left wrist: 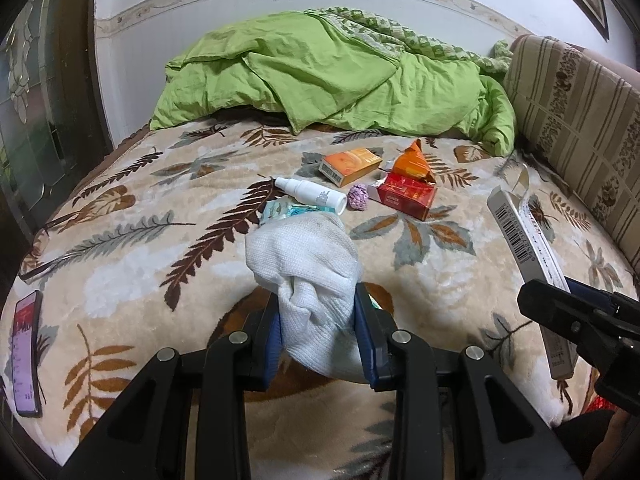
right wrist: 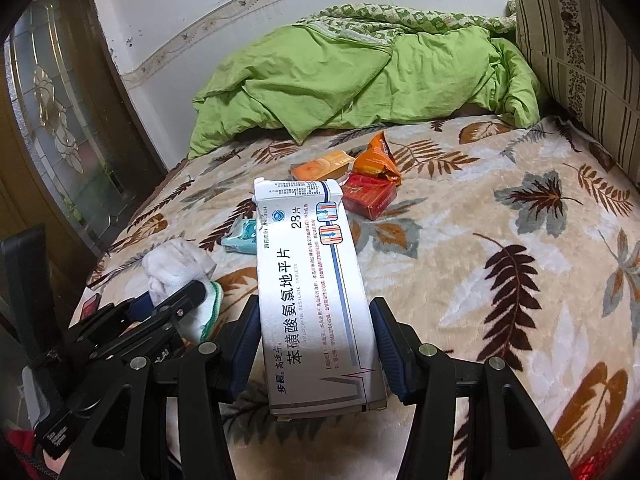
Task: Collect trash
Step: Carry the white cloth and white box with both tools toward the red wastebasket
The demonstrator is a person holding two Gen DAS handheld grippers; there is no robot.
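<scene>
Two hand-held grippers were over the bed point(left wrist: 132, 216), each with something clamped between its jaws. The left hand-held gripper point(left wrist: 318, 344) was closed on one white sock point(left wrist: 308, 264), which bulged up above its blue pads. The right hand-held gripper point(right wrist: 314, 344) gripped one long white medicine box point(right wrist: 312, 292), torn open at its far end.

Ahead of them on the leaf-patterned blanket point(left wrist: 440, 272) lay the loose trash in a cluster: one white spray bottle point(left wrist: 316, 194), one small teal packet point(left wrist: 290, 212) touching it, one crumpled purple wad point(left wrist: 359, 197), one orange box point(left wrist: 350, 166), one red box point(left wrist: 402, 196) and one torn orange wrapper point(left wrist: 412, 164) leaning on the red box. One phone point(left wrist: 26, 354) lay at the bed's left edge, and one green quilt point(left wrist: 332, 76) was heaped by the wall.
</scene>
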